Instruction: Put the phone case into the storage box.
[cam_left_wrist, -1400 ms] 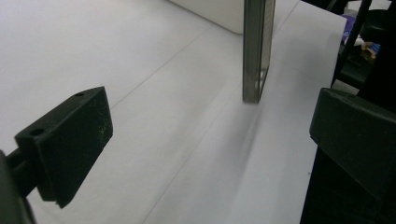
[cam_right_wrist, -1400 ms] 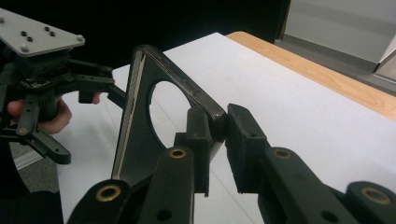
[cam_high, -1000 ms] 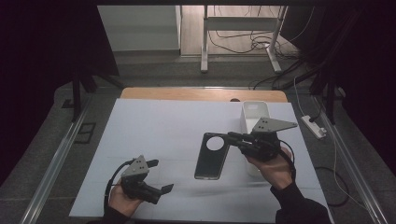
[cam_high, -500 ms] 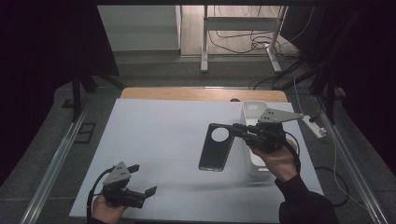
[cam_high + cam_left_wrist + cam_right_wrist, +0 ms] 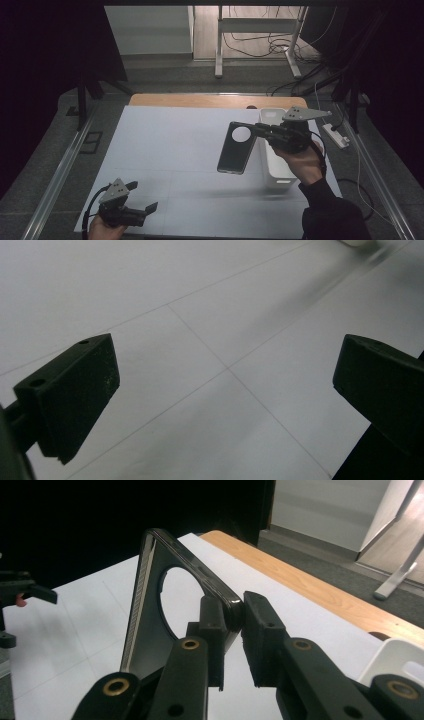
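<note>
The right tongs [image 5: 261,131] are clamped on the dark phone case [image 5: 236,148], lifted above the counter [image 5: 165,145]. The left tongs [image 5: 145,209] stand apart, holding nothing.

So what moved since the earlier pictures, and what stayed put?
The right gripper lifted the dark phone case higher above the table and nearer the white bin, jaws clamped on its edge throughout. The left gripper, jaws open and empty, slid toward the table's near left corner. The bin and white mat stayed put.
</note>
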{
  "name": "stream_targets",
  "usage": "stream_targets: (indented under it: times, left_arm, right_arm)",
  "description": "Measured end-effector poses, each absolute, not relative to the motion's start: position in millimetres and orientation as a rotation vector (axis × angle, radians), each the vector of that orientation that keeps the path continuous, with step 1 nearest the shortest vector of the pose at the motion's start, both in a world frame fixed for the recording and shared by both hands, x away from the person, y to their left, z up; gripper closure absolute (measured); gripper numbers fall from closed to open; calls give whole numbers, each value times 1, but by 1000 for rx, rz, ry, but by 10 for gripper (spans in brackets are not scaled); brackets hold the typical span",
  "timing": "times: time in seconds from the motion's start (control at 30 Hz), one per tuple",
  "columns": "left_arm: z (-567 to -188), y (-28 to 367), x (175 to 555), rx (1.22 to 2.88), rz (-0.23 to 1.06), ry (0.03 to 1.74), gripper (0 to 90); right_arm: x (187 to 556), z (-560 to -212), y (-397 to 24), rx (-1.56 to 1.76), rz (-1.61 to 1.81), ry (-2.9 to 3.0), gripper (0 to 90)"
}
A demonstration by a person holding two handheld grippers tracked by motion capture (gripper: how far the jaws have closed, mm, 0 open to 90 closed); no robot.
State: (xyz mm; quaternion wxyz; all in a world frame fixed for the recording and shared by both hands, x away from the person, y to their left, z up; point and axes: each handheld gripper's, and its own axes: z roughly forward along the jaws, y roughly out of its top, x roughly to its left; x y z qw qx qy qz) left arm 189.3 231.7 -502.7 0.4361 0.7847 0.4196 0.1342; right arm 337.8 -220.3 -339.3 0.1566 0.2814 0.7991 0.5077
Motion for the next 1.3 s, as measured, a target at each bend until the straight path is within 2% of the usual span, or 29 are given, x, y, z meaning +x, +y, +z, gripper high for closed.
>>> stream_targets:
  times: [1.3]
  left_arm:
    - [-504,237,181,1954,375,1073,0]
  right_arm:
    - [385,-313,-265,879,1409,2154,789]
